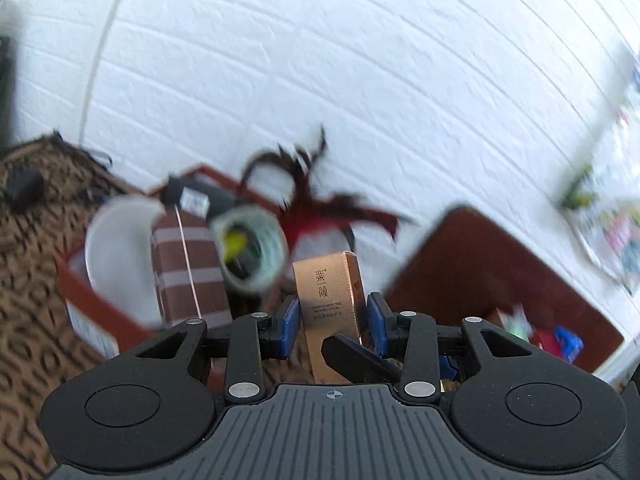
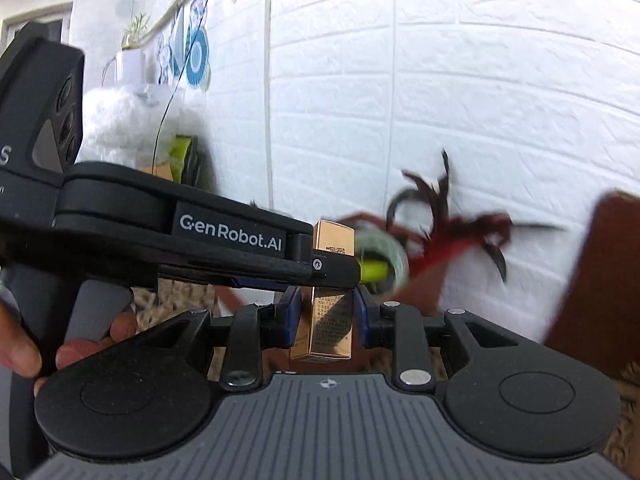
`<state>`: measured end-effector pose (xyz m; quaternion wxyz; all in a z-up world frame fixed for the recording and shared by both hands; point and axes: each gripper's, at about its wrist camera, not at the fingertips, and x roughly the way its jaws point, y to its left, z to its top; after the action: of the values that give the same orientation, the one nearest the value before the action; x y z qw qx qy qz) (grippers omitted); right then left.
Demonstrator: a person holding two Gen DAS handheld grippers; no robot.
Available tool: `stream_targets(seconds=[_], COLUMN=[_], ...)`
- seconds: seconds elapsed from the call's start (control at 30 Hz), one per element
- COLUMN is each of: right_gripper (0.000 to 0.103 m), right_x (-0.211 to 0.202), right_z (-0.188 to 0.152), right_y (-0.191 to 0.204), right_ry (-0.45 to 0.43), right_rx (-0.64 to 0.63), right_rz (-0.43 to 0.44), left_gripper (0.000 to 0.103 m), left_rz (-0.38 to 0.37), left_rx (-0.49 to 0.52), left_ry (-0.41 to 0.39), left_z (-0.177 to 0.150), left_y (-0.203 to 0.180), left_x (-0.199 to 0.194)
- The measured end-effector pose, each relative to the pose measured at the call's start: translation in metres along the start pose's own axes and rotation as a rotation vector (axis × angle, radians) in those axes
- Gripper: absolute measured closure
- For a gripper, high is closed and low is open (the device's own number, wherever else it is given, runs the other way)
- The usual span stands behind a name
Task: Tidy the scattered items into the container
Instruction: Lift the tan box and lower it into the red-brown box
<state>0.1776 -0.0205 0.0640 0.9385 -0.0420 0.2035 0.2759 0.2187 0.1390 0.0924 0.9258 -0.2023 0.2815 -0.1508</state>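
Both grippers pinch one gold box [image 1: 328, 300]: the left gripper [image 1: 332, 316] holds its upper part and the right gripper [image 2: 325, 316] its lower part, likely a handover. The box hangs upright, just short of the red container [image 1: 96, 304], already crowded with items.

Both tongs [image 2: 325, 312] clamp gold box [image 2: 332, 328].

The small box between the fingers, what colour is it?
Metallic rose-gold box with dark lettering, clearest in the left wrist view.
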Motion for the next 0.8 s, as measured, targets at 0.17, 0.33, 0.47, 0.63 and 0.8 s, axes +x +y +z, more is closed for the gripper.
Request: stream_targets(seconds=[0.17,0.33,0.47,0.63,0.8], right_gripper=[0.072,0.072,0.072,0.072,0.072], right_x=[0.047,0.098,0.132,0.161,0.181], right_z=[0.037,0.060,0.062,0.058,0.060], right_y=[-0.014,-0.015,-0.021,-0.024,-0.030], right_ry=[-0.014,0.004,0.028,0.051,0.055], right_rx=[0.000,-0.055,-0.032,-0.030,-0.031], right_rz=[0.056,0.087,0.114,0.117,0.105], left_gripper=[0.067,0.067,0.067,0.067,0.069], left_rz=[0.043,0.070,0.093,0.086,0.073], left_rx=[-0.016,-0.064,-0.079,-0.114,-0.141], left_ry=[-0.053,-0.068,-0.061,-0.041,-0.036], left_z=[0.046,0.077,0.084,0.086,0.090], left_y=[0.025,0.060,0.081,0.106,0.117], left_x=[0.025,0.055,0.074,0.101,0.117])
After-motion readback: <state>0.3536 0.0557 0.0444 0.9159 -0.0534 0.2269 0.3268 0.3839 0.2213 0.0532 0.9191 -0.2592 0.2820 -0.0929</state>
